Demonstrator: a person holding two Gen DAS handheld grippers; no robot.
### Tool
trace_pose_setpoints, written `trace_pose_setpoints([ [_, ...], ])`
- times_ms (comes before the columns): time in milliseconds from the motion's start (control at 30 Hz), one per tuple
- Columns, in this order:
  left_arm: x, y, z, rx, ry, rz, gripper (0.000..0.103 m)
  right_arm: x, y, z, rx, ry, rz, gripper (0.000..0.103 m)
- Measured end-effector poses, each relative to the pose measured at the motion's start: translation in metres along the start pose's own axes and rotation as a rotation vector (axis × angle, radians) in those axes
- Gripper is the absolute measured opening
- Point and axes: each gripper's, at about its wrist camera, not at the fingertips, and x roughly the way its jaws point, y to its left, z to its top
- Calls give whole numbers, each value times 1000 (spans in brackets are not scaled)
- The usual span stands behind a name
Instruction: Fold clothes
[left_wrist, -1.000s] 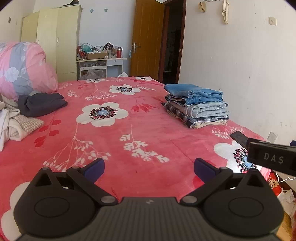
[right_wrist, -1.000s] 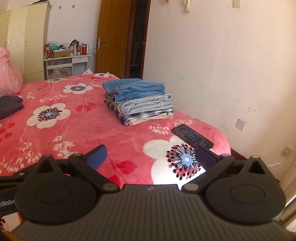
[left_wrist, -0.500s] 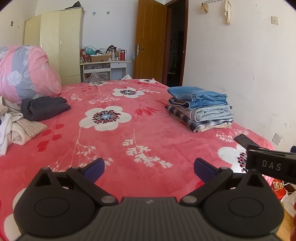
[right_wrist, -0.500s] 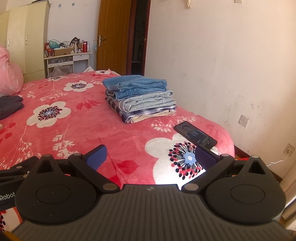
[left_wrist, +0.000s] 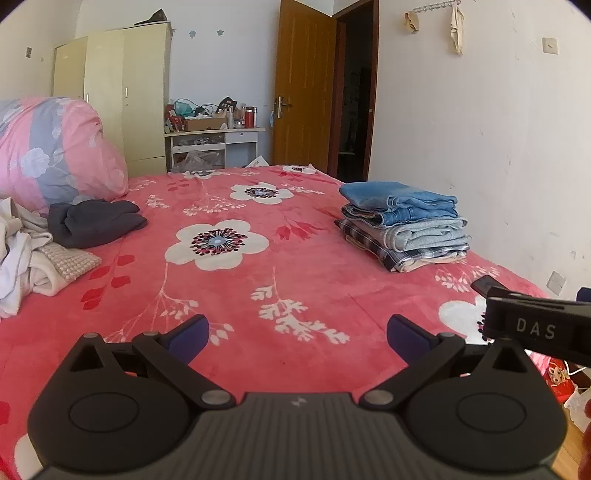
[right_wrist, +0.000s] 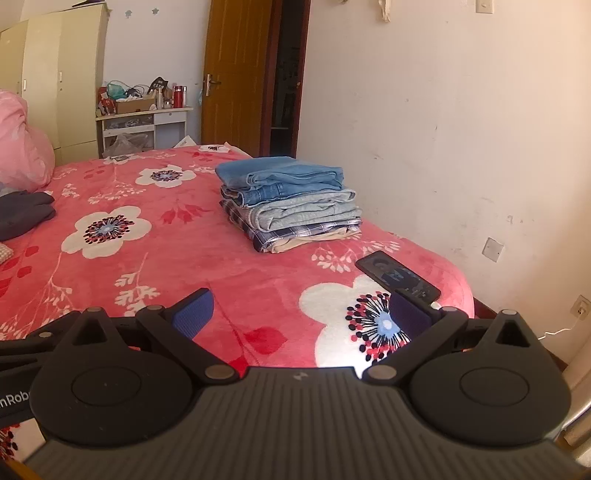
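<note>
The left gripper (left_wrist: 297, 334) and right gripper (right_wrist: 301, 312) are both wide open and hold nothing. A neat stack of folded clothes (left_wrist: 404, 225), blue jeans on top, sits far right on the red flowery bed (left_wrist: 258, 280). A messy pile of clothes (left_wrist: 44, 243) lies far left. A phone (right_wrist: 398, 276) lies near the stack.

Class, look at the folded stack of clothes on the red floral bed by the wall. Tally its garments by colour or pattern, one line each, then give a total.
Blue denim garments: 2
Pale grey-blue garment: 1
Blue-and-white checked garment: 1
Cream garment: 1
Total: 5
</note>
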Motion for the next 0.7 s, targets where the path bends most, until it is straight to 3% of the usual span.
trace_pose_setpoints([
  [700, 0, 5, -1, 7, 6, 4, 103, -1, 11, -1, -30, 2, 1, 102],
])
